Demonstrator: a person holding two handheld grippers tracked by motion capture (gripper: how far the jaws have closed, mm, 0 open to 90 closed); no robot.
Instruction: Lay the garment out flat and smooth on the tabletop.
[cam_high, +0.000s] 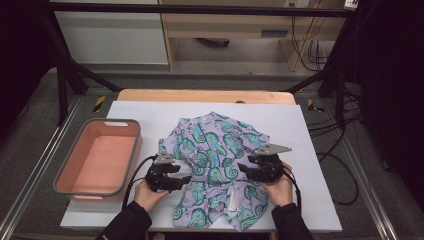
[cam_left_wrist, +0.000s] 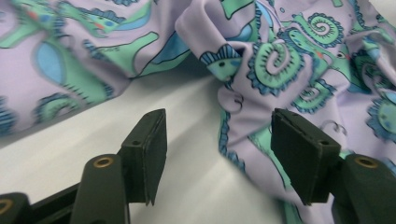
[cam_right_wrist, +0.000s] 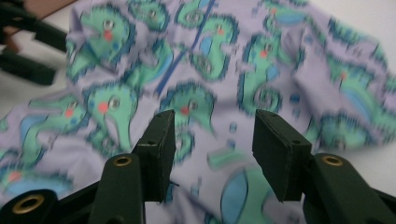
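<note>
A lilac garment (cam_high: 217, 165) printed with green and blue seahorses lies crumpled on the white sheet in the middle of the table. My left gripper (cam_high: 186, 179) rests at the garment's left edge, jaws open; in the left gripper view (cam_left_wrist: 218, 154) a fold of the garment (cam_left_wrist: 280, 70) lies just ahead, and bare white surface shows between the jaws. My right gripper (cam_high: 242, 169) hovers over the garment's right half, open, with the printed garment (cam_right_wrist: 196, 84) under its jaws (cam_right_wrist: 214, 154) and nothing pinched.
A pink bin with a grey rim (cam_high: 65, 172) stands empty at the left of the table. The white sheet (cam_high: 310, 150) covers the wooden tabletop (cam_high: 200, 95). Black frame legs and cables run along the floor at the right.
</note>
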